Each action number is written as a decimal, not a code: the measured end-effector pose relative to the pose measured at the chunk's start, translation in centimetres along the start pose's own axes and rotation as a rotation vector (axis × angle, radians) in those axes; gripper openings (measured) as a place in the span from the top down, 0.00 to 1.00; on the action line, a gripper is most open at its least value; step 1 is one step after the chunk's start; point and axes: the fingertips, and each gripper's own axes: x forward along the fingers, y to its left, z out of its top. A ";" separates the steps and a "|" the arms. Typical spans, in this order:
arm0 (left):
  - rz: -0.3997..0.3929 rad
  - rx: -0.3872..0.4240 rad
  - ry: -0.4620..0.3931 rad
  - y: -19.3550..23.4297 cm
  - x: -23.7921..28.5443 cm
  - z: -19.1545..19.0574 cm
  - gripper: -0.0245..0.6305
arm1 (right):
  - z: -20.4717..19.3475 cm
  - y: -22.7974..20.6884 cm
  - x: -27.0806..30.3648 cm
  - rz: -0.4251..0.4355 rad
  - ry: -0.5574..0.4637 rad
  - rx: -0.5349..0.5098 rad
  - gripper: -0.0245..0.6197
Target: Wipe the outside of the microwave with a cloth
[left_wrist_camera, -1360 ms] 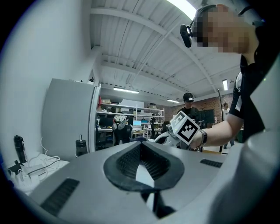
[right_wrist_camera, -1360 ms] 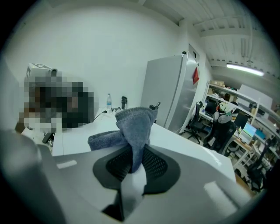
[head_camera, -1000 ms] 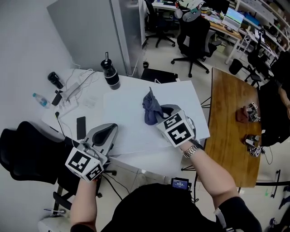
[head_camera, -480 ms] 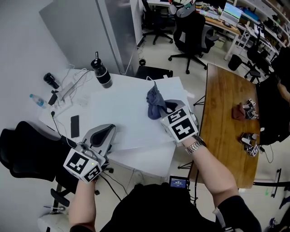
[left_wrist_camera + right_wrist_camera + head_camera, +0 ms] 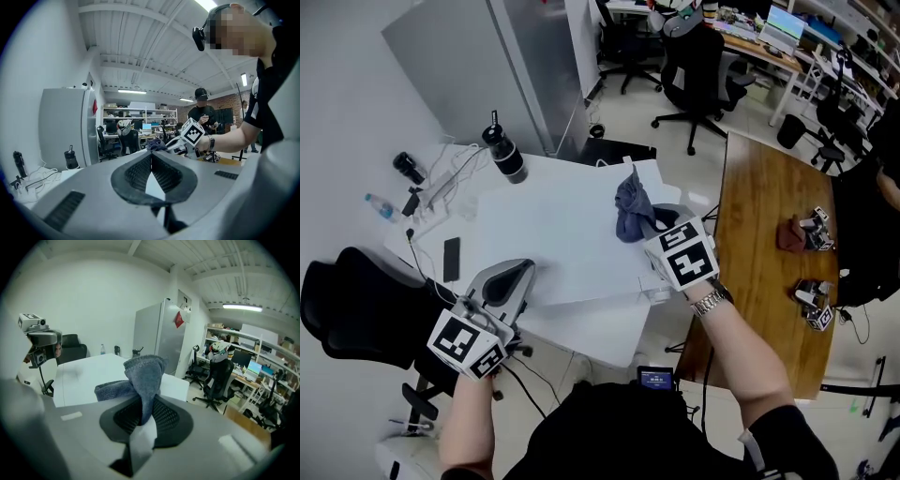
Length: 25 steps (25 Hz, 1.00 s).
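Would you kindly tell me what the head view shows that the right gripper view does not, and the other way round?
Only the head view shows the phone, the wristwatch and the marker cube on the right tool. Only the right gripper view shows that tool's jaws pinching the blue cloth, and the ceiling light. Both show the blue cloth, the white microwave top, the grey cabinet and the left tool.

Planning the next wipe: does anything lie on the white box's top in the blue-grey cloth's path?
Nothing visible does. The blue-grey cloth, clamped in the right gripper, sits at the white box's right edge; the black bottle stands off it.
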 end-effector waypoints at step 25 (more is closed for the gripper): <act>0.080 0.020 0.056 -4.7 1.4 -0.2 0.96 | -6.2 -8.0 -3.5 -0.057 -0.050 0.112 0.88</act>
